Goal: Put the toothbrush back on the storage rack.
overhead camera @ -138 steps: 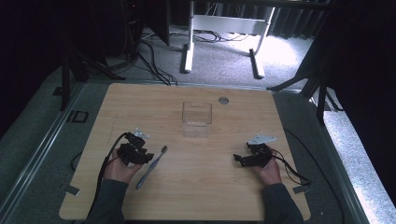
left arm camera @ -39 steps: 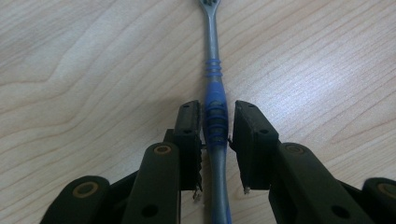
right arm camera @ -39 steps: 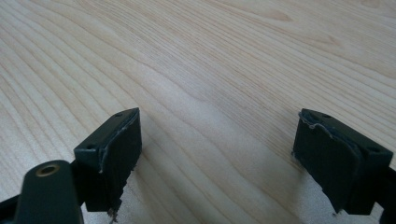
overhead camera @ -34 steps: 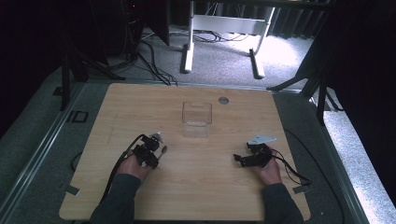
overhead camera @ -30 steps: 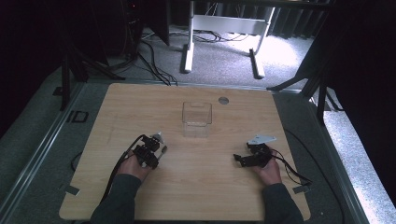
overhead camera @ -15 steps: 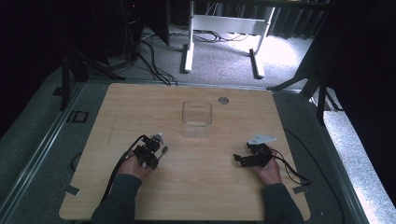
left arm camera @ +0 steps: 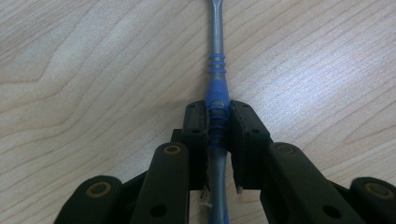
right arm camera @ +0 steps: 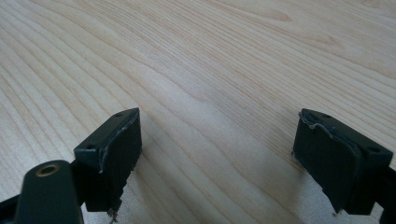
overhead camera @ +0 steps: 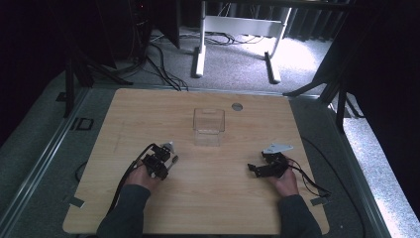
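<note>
Since a few seconds ago the left tool has slid onto the blue-gripped pen and clamped it, flat on the table. Lifting remains; right tool gapes, idle.

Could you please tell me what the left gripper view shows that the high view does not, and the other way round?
The left gripper view shows the grip up close: the left gripper is clamped on the ribbed blue section of a grey tool lying on the wood. The high view shows the clear box, the open right gripper and the round grey disc. Both show the wooden table.
</note>
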